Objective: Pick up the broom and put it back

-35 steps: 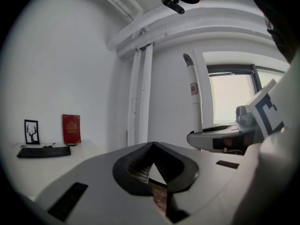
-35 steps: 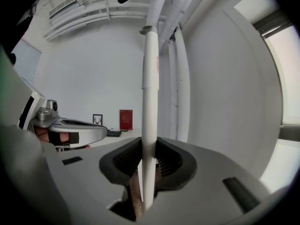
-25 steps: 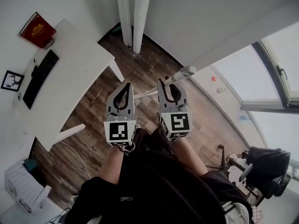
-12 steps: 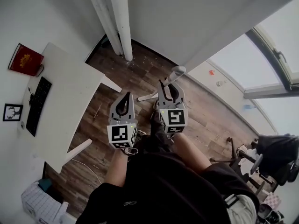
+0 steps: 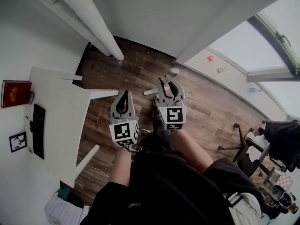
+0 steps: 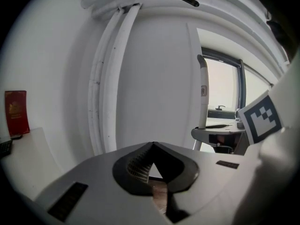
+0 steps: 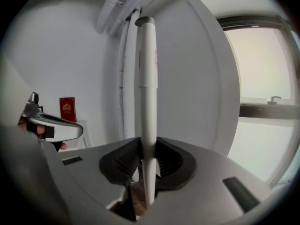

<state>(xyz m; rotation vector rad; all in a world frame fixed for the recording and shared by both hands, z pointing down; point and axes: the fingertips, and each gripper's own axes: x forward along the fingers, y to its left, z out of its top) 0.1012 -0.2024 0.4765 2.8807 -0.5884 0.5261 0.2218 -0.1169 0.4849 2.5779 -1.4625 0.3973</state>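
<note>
**Head view.**
- Grippers, two, side by side over the wooden floor [image 5: 136,69].
- Left gripper [image 5: 124,93]: jaw tips are meeting, nothing between them.
- Right gripper [image 5: 169,81]: jaws are clamping the broom handle [image 5: 174,72], whose rounded end is sticking out past the tips.
- Broom, one; only its white handle is showing, and the head cannot be made out.
- White table [image 5: 61,107], one, is standing at the left. It is carrying one black keyboard [image 5: 38,130].
- One red book [image 5: 14,93] and one framed picture [image 5: 18,142] are also showing at the left.
- White pipes [image 5: 93,29], two, are running down the wall to the floor.

**Left gripper view.**
- Jaws are resting closed tip to tip and empty; only a small triangular gap is showing behind the tips.
- The two pipes are rising ahead, and the red book is standing at the far left.
- The broom handle [image 6: 202,93] is standing upright at the right, above the other gripper's body.

**Right gripper view.**
- Jaws are standing partly apart, with both ribbed pads pressing the handle [image 7: 147,78].
- The handle is rising upright through the middle of the view, in front of the pipes.
- The left gripper [image 7: 51,125] is showing at the left edge, and the red book is behind it.
</note>
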